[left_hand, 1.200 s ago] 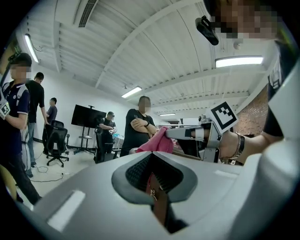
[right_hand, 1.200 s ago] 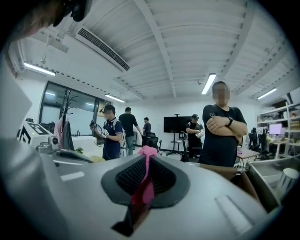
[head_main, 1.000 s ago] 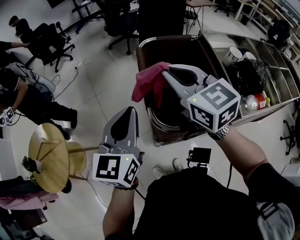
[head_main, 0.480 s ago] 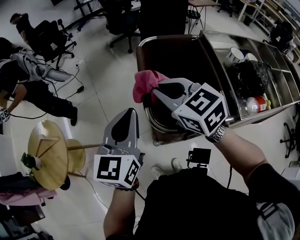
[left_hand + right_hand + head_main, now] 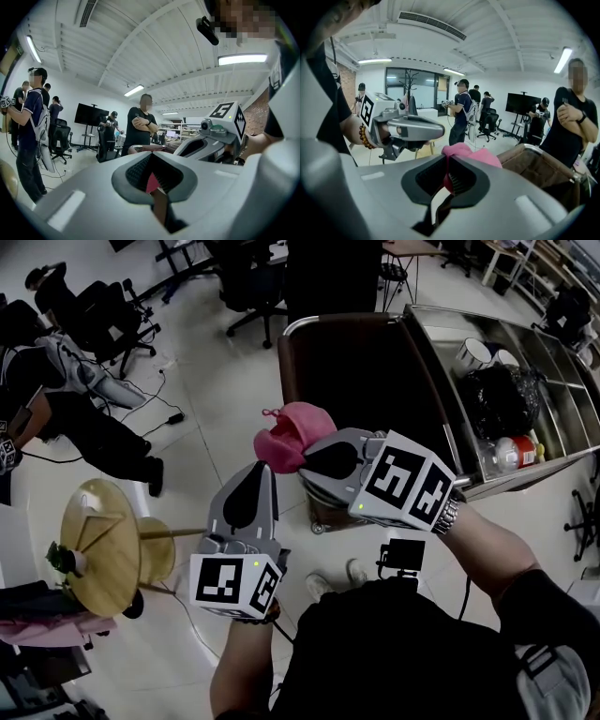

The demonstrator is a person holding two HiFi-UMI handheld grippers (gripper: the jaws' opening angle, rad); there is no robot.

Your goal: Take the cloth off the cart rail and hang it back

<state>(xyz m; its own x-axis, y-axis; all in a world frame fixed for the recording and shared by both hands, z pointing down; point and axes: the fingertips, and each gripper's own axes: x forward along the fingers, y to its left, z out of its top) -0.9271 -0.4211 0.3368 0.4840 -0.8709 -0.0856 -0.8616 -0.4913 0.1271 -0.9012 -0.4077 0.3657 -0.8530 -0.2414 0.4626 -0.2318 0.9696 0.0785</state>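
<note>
R tool is clamped on the pink cloth; a fold is pinched between the pads and the rest is bunched up just past the tips. The cloth is off the cart rail and hangs in the air by the cart's near-left corner, over the floor, touching neither rail nor cart. The R tool reaches in from the cart's near side and points away from it, tilted a bit down.

L tool is closed w/ nothing in it. It sits level, further out from the cart than the cloth, tip just beside the cloth but apart from it.

The brown bag fills the cart's rail end. Black bag, cup and can sit in the steel trays at the other end. A person w/ folded arms stands on the cart's far side.
</note>
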